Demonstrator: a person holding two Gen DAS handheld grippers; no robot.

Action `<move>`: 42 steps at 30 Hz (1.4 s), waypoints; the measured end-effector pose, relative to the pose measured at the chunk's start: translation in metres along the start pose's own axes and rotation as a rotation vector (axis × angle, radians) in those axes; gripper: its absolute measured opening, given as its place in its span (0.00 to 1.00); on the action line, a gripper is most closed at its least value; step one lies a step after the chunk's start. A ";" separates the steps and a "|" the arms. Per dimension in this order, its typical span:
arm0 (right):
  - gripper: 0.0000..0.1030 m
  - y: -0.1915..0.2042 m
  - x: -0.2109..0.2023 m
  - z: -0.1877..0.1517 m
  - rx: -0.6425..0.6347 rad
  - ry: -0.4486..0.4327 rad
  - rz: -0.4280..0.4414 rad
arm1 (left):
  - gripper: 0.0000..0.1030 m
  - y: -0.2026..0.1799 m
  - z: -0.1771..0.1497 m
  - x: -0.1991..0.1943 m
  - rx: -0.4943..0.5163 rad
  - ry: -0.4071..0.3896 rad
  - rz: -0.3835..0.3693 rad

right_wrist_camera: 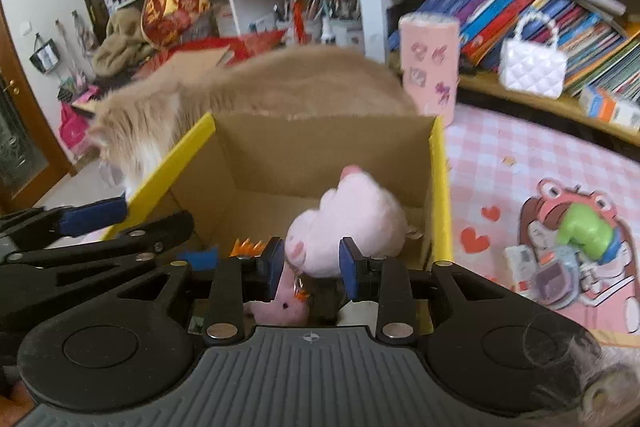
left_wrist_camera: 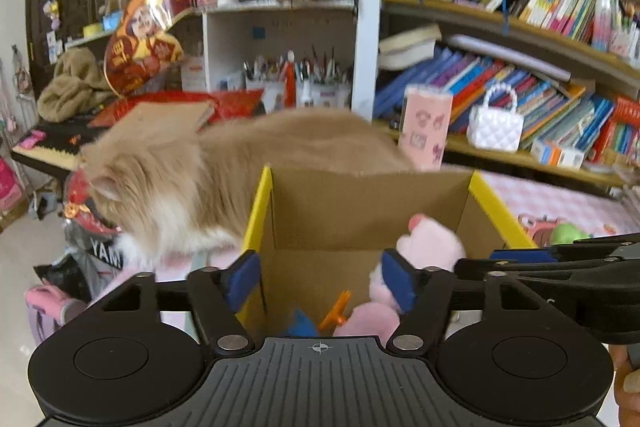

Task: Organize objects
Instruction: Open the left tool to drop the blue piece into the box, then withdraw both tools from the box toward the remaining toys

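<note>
An open cardboard box (left_wrist_camera: 360, 207) (right_wrist_camera: 320, 147) with yellow edges stands right in front of both grippers. A pink plush toy (left_wrist_camera: 432, 239) (right_wrist_camera: 352, 223) lies inside it against the right wall, beside an orange spiky toy (left_wrist_camera: 336, 311) (right_wrist_camera: 248, 247) and a blue piece (left_wrist_camera: 300, 323). My left gripper (left_wrist_camera: 320, 281) hangs open over the box's left side, with nothing between its blue pads. My right gripper (right_wrist_camera: 311, 267) is open a little just above the plush; the pads do not press on it. Each gripper's fingers also show at the edge of the other's view.
A long-haired tan cat (left_wrist_camera: 200, 163) (right_wrist_camera: 260, 83) stands right behind the box, head to the left. On the pink checked mat to the right lie a green toy (right_wrist_camera: 584, 231) and small items. A pink cylinder (right_wrist_camera: 430, 63) and bookshelves (left_wrist_camera: 520, 27) stand behind.
</note>
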State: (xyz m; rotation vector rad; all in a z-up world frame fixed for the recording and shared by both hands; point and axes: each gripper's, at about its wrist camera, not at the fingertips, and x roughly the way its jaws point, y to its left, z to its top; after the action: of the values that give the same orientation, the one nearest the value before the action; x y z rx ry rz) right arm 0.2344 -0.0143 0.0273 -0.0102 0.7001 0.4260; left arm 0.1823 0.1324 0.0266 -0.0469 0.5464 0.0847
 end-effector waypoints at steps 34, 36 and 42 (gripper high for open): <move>0.39 0.051 -0.123 -0.129 0.008 -0.045 -0.218 | 0.83 0.025 -0.093 -0.123 0.067 0.054 -0.064; 0.39 0.053 -0.126 -0.136 0.014 -0.035 -0.225 | 0.83 0.025 -0.098 -0.125 0.075 0.066 -0.069; 0.40 0.058 -0.133 -0.155 0.020 -0.008 -0.254 | 0.87 0.023 -0.110 -0.129 0.092 0.097 -0.082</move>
State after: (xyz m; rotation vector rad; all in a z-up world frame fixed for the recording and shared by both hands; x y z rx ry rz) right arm 0.0254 -0.0346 -0.0011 -0.0780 0.6850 0.1760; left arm 0.0132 0.1391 -0.0008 0.0168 0.6443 -0.0227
